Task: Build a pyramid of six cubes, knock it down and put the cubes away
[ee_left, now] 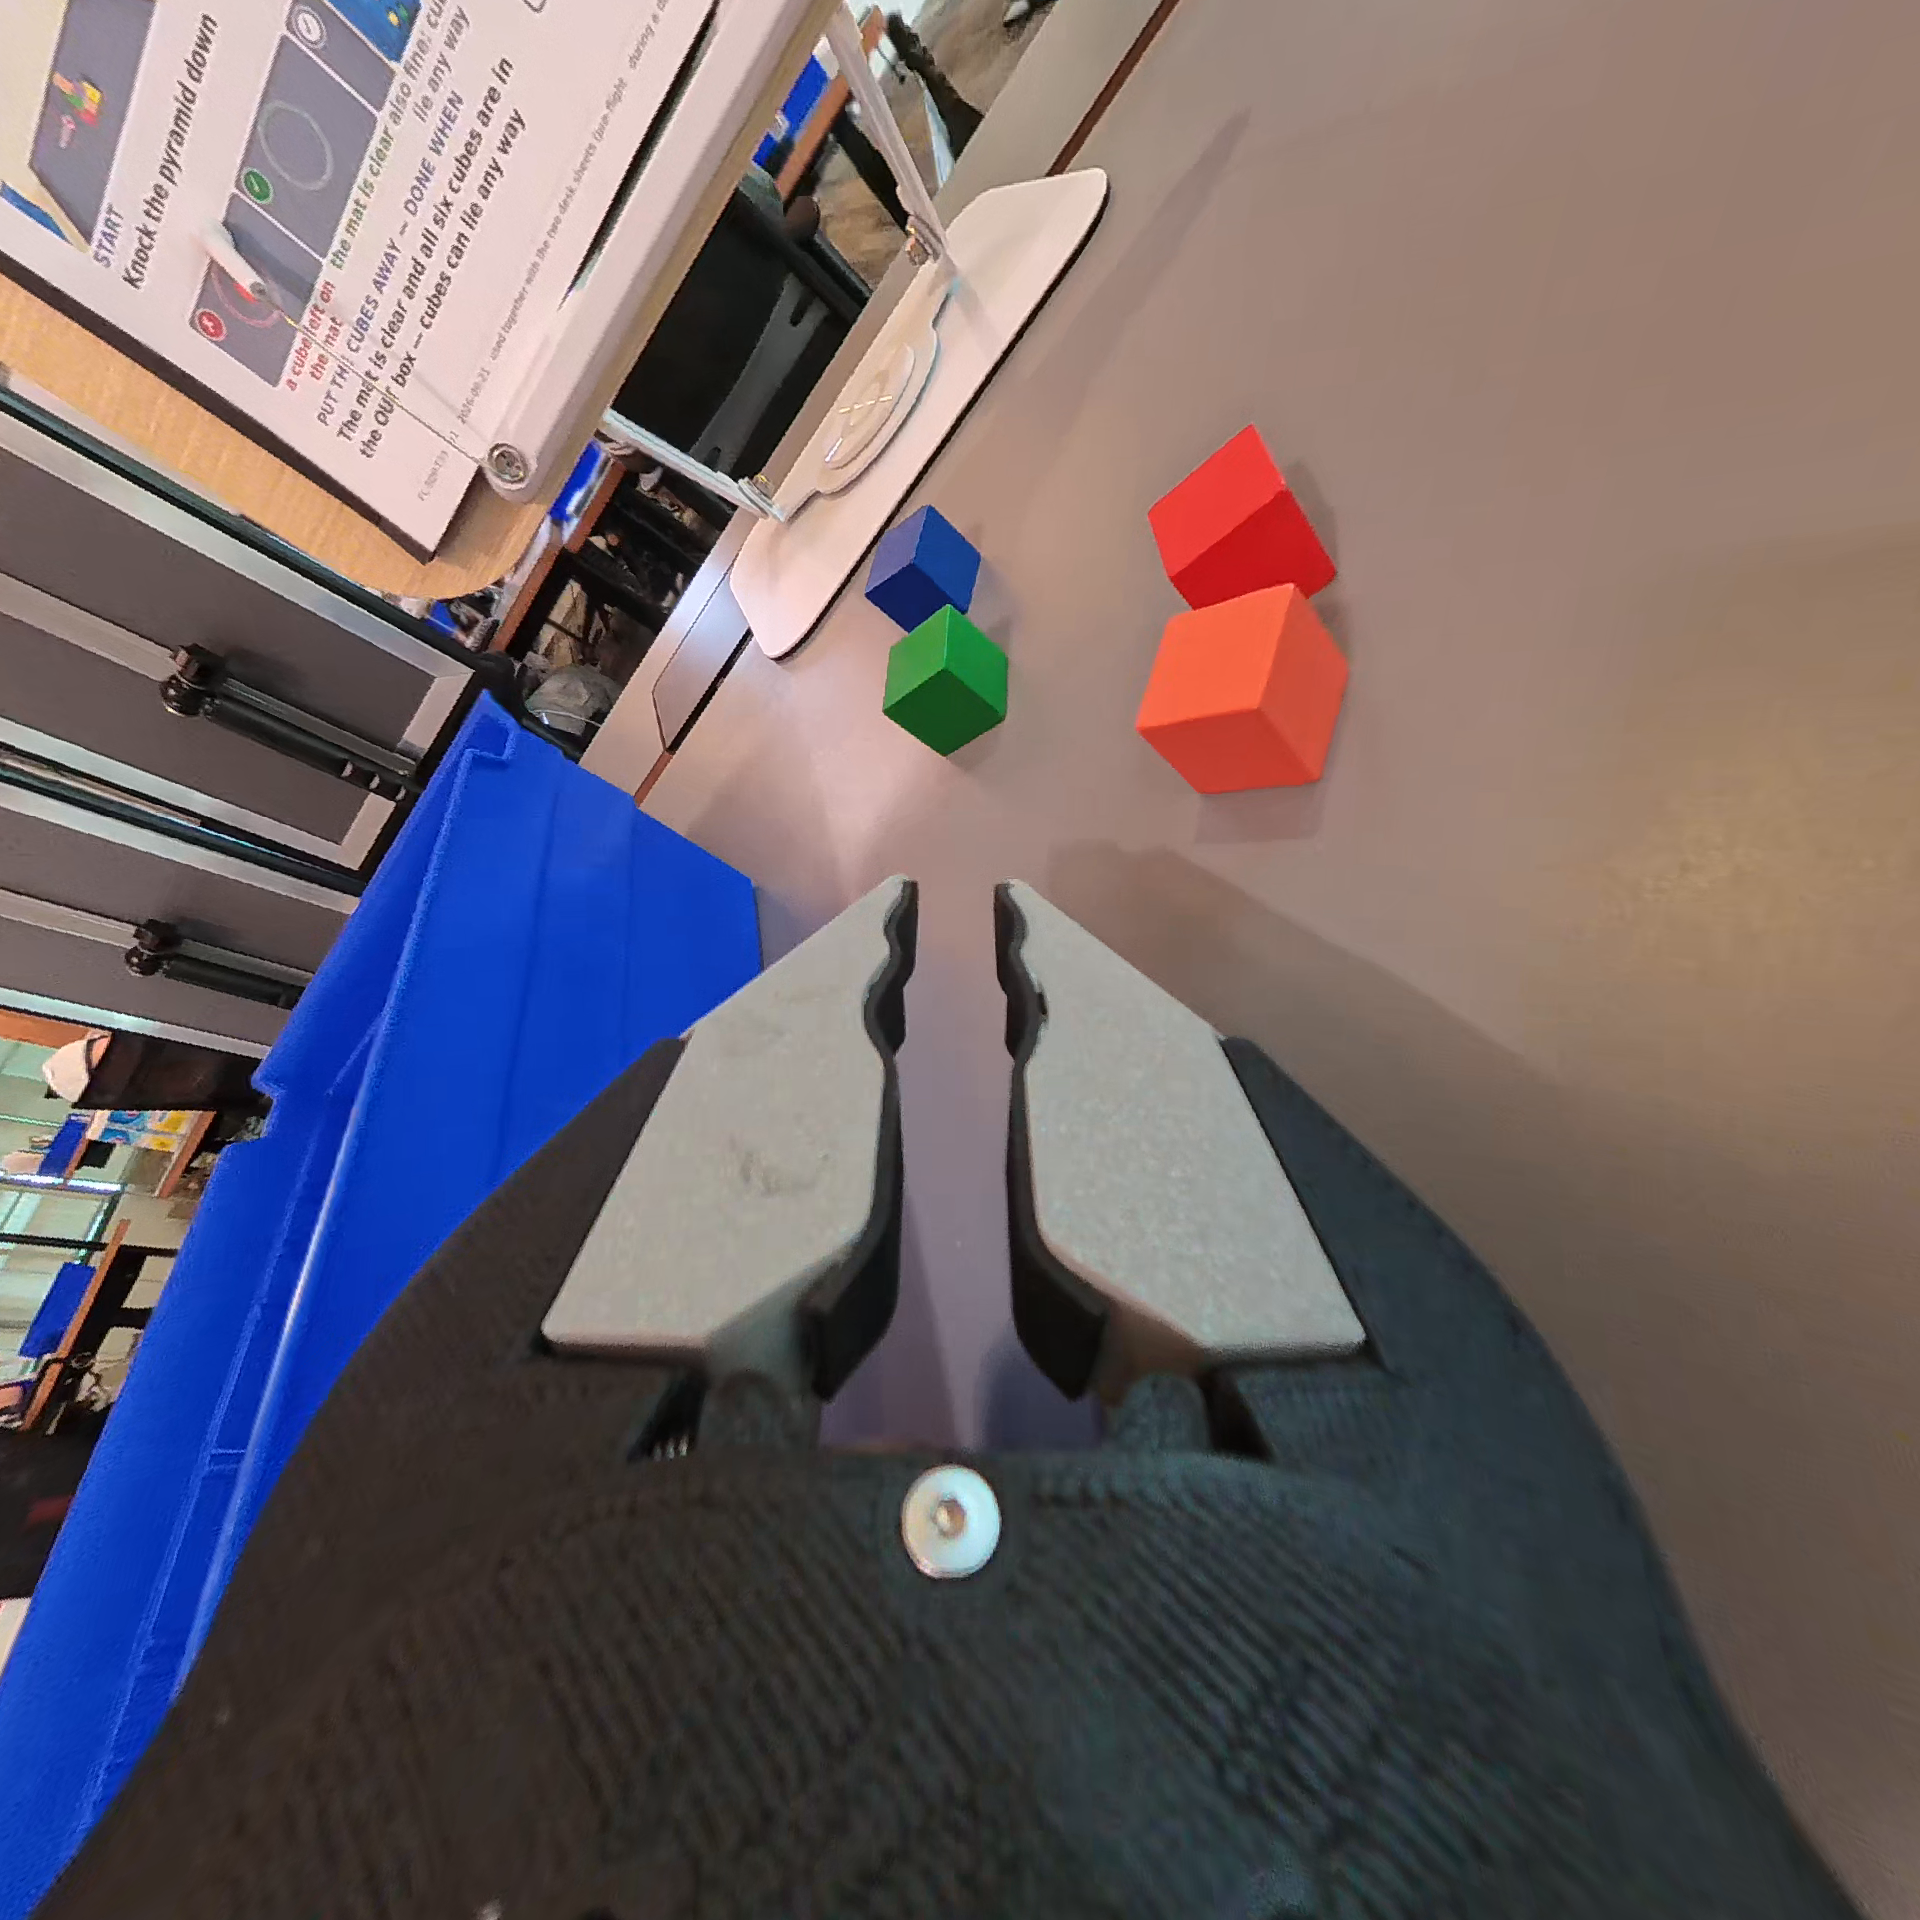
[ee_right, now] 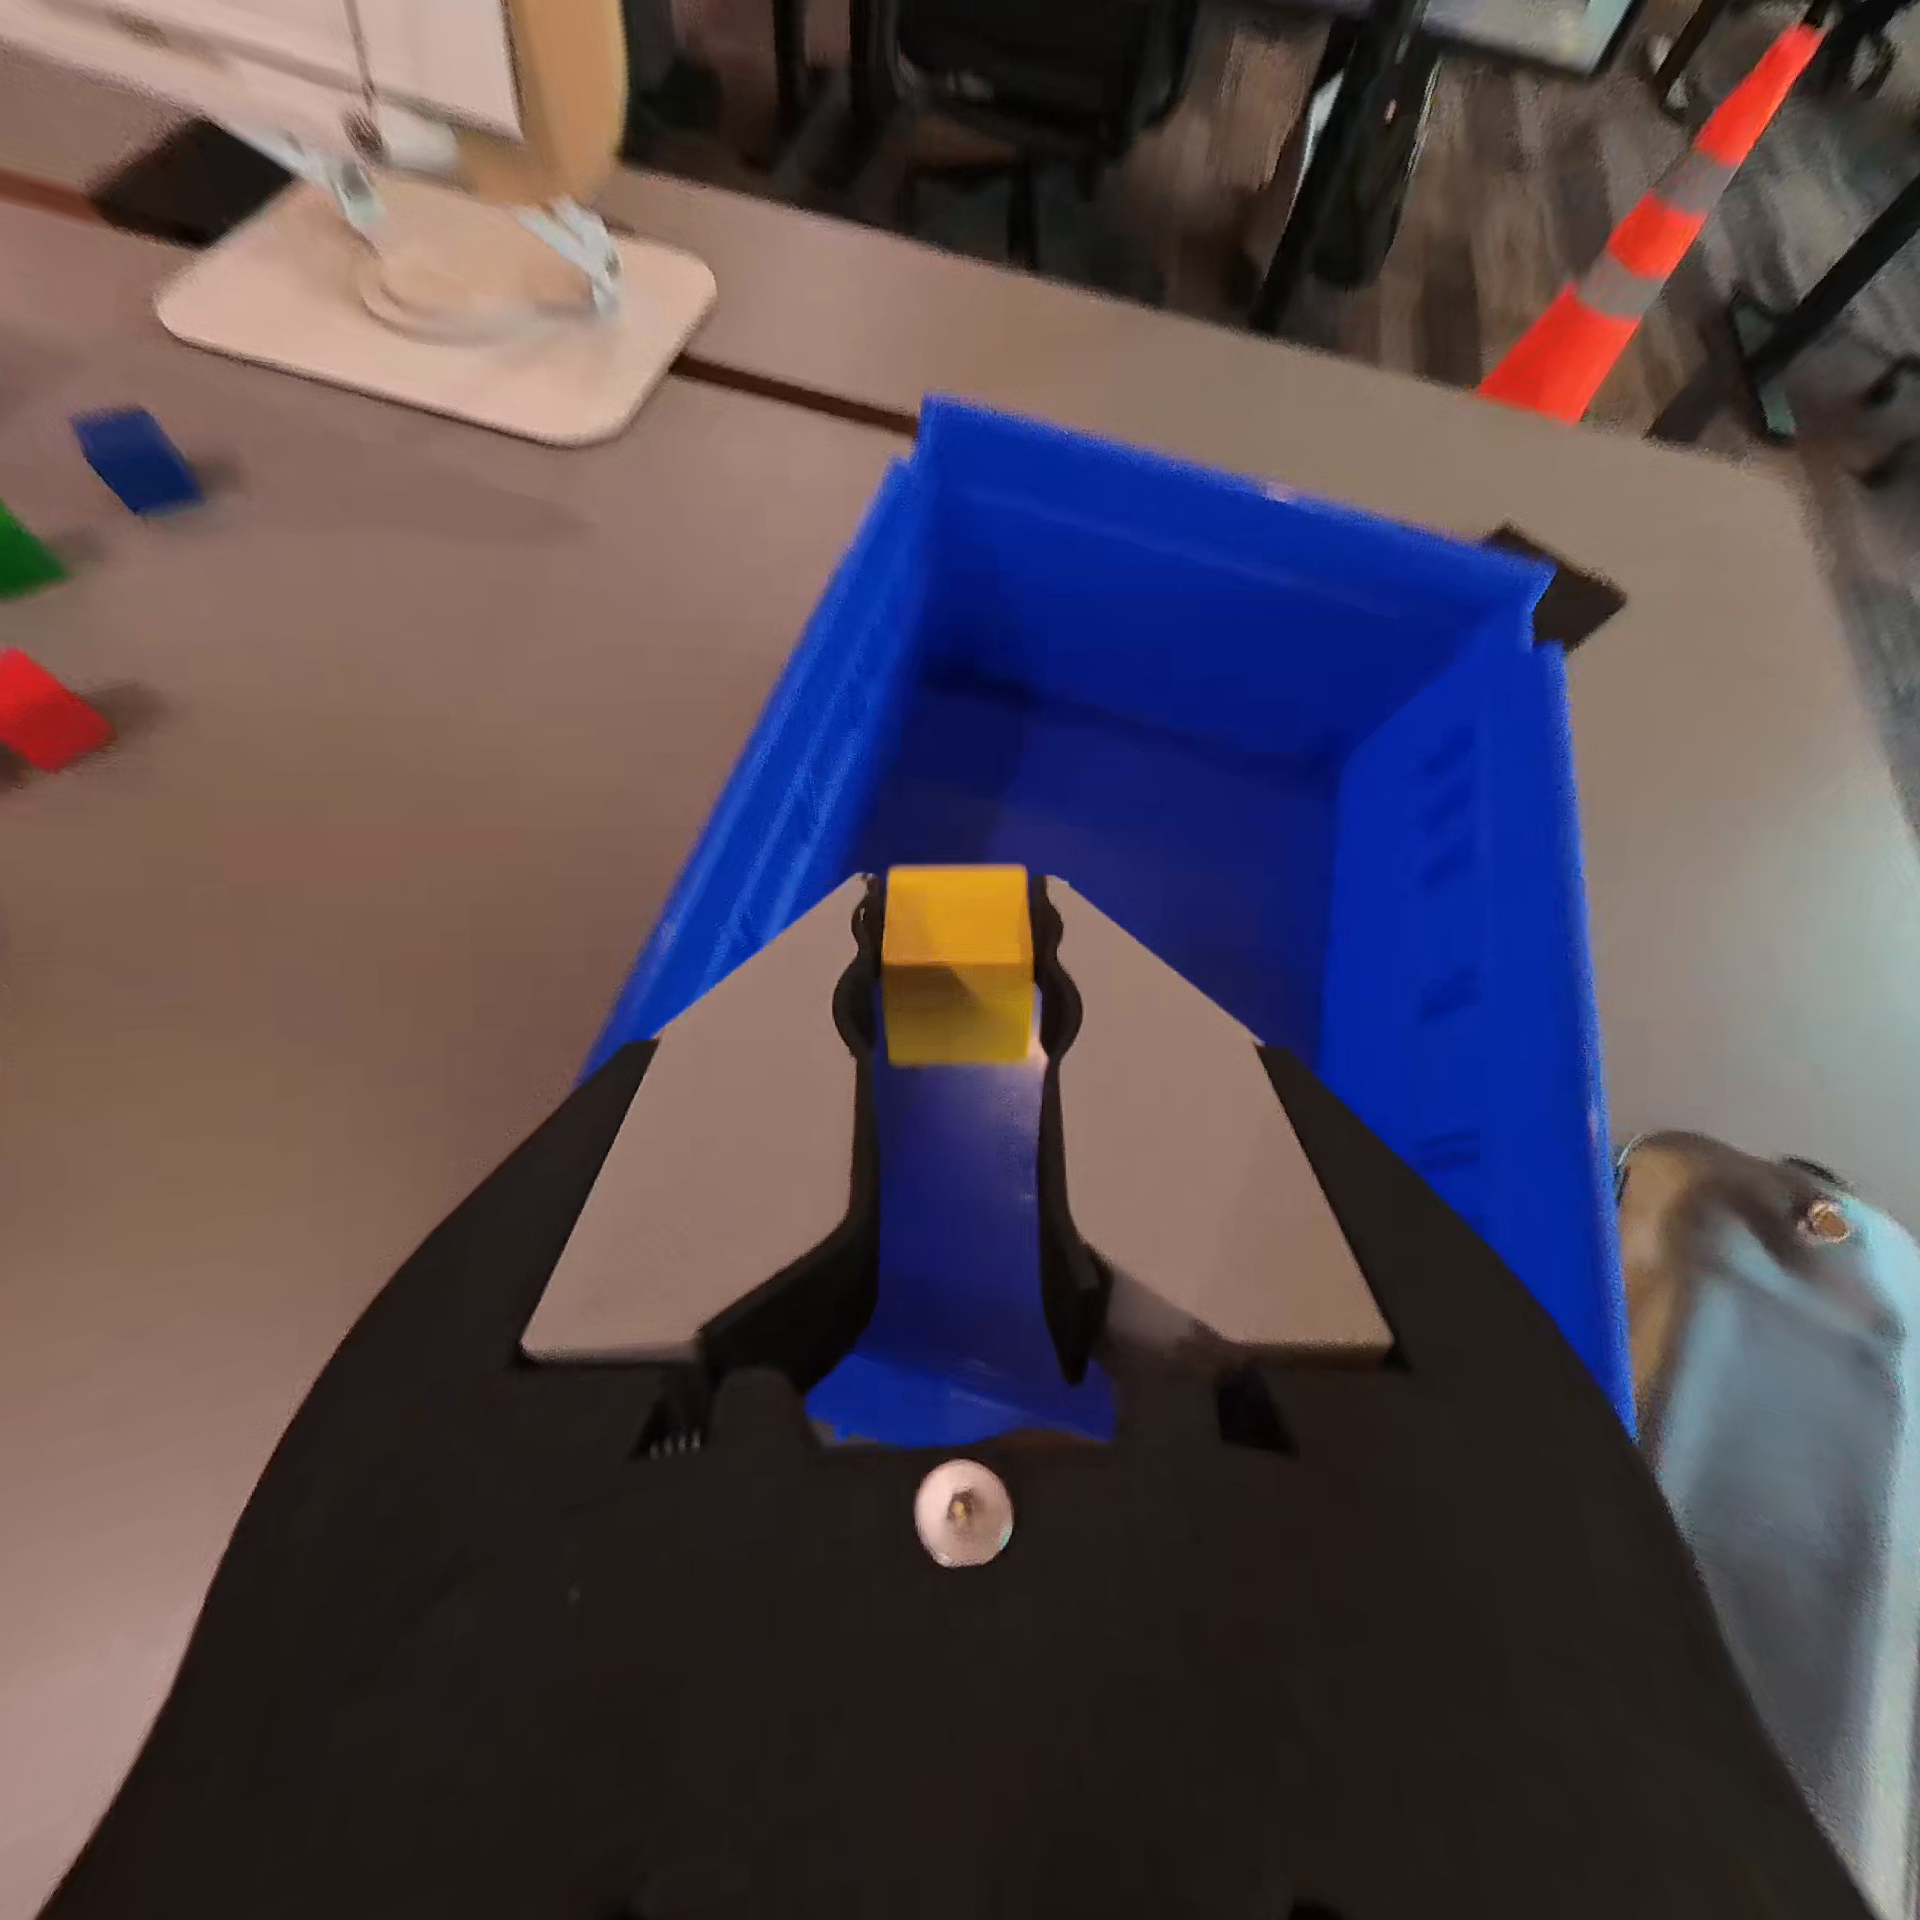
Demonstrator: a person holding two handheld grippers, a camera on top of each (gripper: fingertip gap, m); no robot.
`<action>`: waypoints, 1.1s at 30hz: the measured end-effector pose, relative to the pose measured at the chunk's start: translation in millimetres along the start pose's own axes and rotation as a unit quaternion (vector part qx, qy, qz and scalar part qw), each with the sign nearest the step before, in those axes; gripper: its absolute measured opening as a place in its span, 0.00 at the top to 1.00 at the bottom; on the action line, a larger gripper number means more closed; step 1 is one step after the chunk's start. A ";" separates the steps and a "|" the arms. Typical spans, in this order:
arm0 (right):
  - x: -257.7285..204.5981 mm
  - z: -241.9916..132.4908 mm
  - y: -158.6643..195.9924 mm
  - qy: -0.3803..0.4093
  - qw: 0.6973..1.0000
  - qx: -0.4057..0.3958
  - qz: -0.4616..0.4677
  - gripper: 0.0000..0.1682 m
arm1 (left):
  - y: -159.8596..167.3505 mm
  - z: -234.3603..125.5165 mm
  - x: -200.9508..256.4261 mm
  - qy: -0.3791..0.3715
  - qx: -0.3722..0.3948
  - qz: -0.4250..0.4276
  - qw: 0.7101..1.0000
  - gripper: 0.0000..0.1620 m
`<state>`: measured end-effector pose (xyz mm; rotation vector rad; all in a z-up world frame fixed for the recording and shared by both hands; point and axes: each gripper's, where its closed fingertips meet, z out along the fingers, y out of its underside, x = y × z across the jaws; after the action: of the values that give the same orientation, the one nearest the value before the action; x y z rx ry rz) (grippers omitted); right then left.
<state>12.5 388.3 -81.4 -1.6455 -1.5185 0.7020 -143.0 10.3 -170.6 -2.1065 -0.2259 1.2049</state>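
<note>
Right hand-held gripper [ee_right: 956, 935] is grasping a yellow cube [ee_right: 954, 966] over the blue bin [ee_right: 1455, 935]. Left hand-held gripper [ee_left: 956, 914] is empty, jaws a bit apart. Four cubes sit on the counter [ee_left: 1558, 935].

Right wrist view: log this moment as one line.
phase: put away | right hand-held gripper: shut on yellow cube, over blue box | left hand-held gripper: empty | table: four cubes

Lab, instruction board [ee_left: 312, 208], traffic cone [ee_right: 1652, 229]
</note>
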 end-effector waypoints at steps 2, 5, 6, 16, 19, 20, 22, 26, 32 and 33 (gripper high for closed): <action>1.9 10.2 16.8 -0.010 1.000 -0.022 0.011 0.83 | 1.2 1.5 2.0 0.001 -0.005 0.010 1.000 0.93; 4.4 18.1 25.9 -0.006 0.999 -0.039 0.015 0.73 | 3.0 3.2 4.2 0.001 -0.014 0.021 1.000 0.93; 2.7 17.1 23.4 -0.008 0.999 -0.033 0.018 0.72 | 3.3 3.5 4.6 0.000 -0.015 0.023 1.000 0.93; -174.0 -45.9 -64.6 -0.242 0.962 0.127 -0.002 0.79 | -0.6 1.1 -1.1 -0.012 0.000 0.011 1.000 0.93; -233.3 -16.2 -52.1 -0.299 0.952 0.070 -0.016 0.70 | -0.3 1.3 -0.8 -0.014 -0.002 0.015 1.000 0.93; -245.1 1.4 -45.1 -0.290 0.955 0.049 -0.031 0.69 | -0.1 1.4 -0.5 -0.013 -0.002 0.016 1.000 0.93; -266.3 35.7 -31.0 -0.275 0.960 0.014 -0.056 0.68 | 0.3 1.9 0.0 -0.012 -0.004 0.017 1.000 0.93; -298.3 89.0 -17.8 -0.256 0.961 -0.026 -0.099 0.67 | -1.0 1.2 -1.9 -0.011 0.001 0.007 1.000 0.93; -312.7 137.0 -9.9 -0.258 0.952 -0.081 -0.145 0.65 | -1.7 1.1 -2.5 -0.006 0.005 0.000 1.000 0.93; -315.5 141.5 -7.7 -0.265 0.948 -0.087 -0.152 0.66 | -1.7 1.6 -2.1 -0.006 0.005 0.002 1.000 0.93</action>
<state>-150.5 101.6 -185.8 -1.3555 -2.2163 0.9027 -145.2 11.3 -168.6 -2.0930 -0.2216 1.2182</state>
